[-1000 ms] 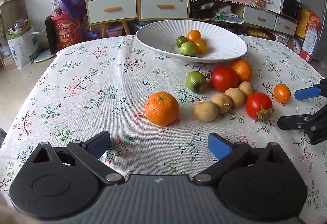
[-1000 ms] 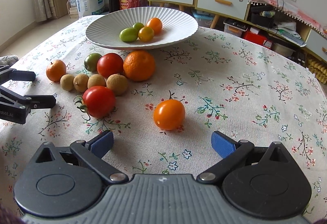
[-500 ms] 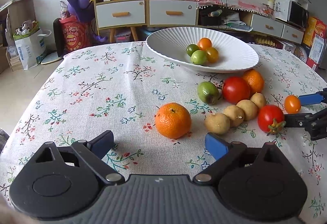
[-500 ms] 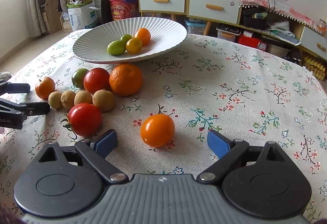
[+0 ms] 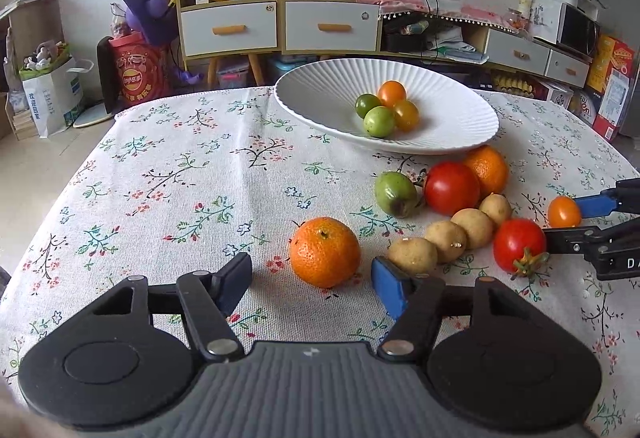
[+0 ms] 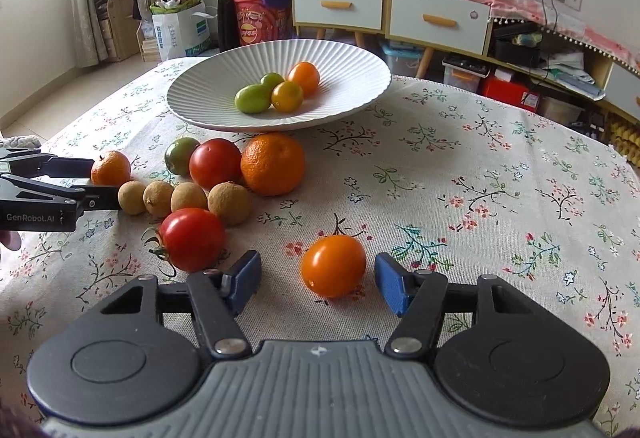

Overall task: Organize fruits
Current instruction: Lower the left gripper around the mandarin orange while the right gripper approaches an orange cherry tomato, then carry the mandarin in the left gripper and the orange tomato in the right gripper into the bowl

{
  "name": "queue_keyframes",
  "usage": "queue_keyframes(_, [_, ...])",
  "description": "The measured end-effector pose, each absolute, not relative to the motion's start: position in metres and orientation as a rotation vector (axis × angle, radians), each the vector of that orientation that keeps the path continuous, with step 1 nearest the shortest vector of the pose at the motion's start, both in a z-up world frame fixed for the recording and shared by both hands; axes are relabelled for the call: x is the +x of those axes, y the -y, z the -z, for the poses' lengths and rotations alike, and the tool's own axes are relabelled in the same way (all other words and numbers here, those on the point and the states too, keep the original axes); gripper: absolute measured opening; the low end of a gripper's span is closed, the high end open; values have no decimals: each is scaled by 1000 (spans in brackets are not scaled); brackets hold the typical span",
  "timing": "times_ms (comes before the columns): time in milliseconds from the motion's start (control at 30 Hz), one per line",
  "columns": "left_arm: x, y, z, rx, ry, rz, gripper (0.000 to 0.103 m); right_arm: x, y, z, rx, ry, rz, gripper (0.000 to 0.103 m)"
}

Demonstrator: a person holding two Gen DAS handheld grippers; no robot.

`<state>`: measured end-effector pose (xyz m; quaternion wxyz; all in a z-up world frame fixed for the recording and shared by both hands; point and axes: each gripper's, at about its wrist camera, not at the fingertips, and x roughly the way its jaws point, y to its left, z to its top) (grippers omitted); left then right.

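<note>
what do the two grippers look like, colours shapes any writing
Both match: a ribbed grey body, two round black discs, black link arms with silver pivot pins, and blue pads on the fingers. The left gripper carries white "GenRobot.AI" lettering on its side. No cables or sleeves show on the right gripper.

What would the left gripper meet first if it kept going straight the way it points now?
Most likely the mandarin: it lies on the tablecloth just ahead of the open left gripper, roughly centred between the fingers. The nearest longan sits close by the right finger, though depth is uncertain.
</note>
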<state>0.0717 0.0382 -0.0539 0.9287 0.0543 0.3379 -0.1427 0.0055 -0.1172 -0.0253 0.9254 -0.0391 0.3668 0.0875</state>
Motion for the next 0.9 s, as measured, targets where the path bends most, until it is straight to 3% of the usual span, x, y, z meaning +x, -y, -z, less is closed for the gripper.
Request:
queue_keyframes(600, [76,-31,51,110,-698,299,30,7,116,23,-80,-759,-187,30])
queue_keyframes(900, [75,-30,49,115,-696,303,26,7,114,21,-92,-758,-195,29])
